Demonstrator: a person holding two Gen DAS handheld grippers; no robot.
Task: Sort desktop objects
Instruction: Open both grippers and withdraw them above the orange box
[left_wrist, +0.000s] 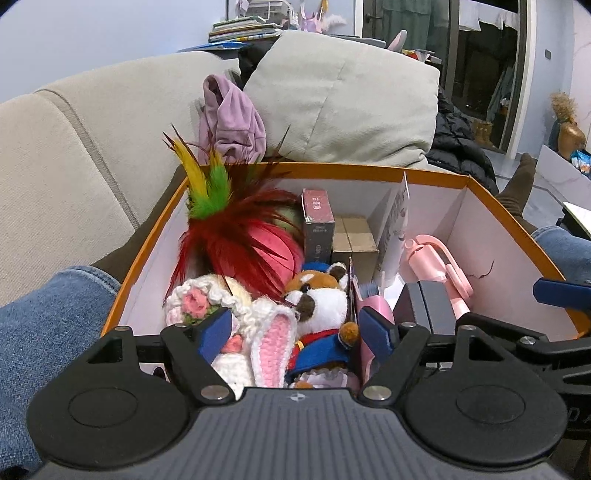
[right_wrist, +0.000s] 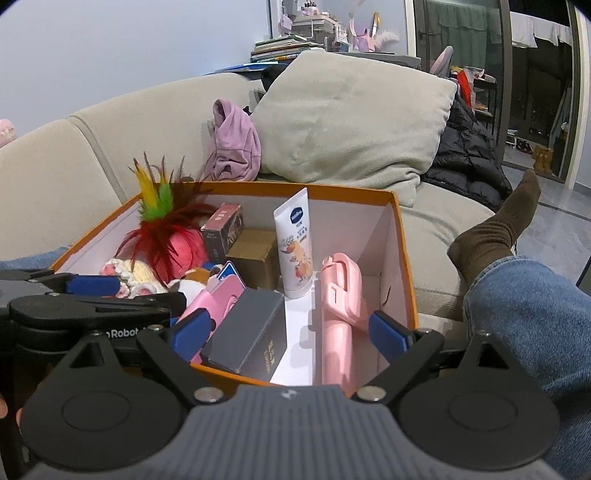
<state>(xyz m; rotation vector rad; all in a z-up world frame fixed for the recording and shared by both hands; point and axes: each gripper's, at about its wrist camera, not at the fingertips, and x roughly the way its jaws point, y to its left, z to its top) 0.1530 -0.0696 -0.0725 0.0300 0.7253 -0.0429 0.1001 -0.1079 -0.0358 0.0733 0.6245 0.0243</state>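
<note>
An orange-rimmed cardboard box (left_wrist: 517, 258) with white inner walls holds the sorted things; it also shows in the right wrist view (right_wrist: 406, 266). My left gripper (left_wrist: 295, 332) is open and empty above a crochet bunny (left_wrist: 266, 332) and a plush red panda (left_wrist: 317, 302). A feather toy (left_wrist: 229, 221) sticks up behind them. My right gripper (right_wrist: 291, 332) is open and empty over a dark grey box (right_wrist: 251, 332) and a pink selfie stick (right_wrist: 338, 306). A lotion tube (right_wrist: 295, 243) stands upright behind them.
A maroon carton (left_wrist: 317, 225) and a brown carton (left_wrist: 354, 236) stand at the box's far side. A beige sofa (left_wrist: 74, 155) with a cushion (left_wrist: 343, 96), purple cloth (left_wrist: 232, 114) and black jacket (left_wrist: 458, 144) lies behind. Jeans-clad legs flank the box.
</note>
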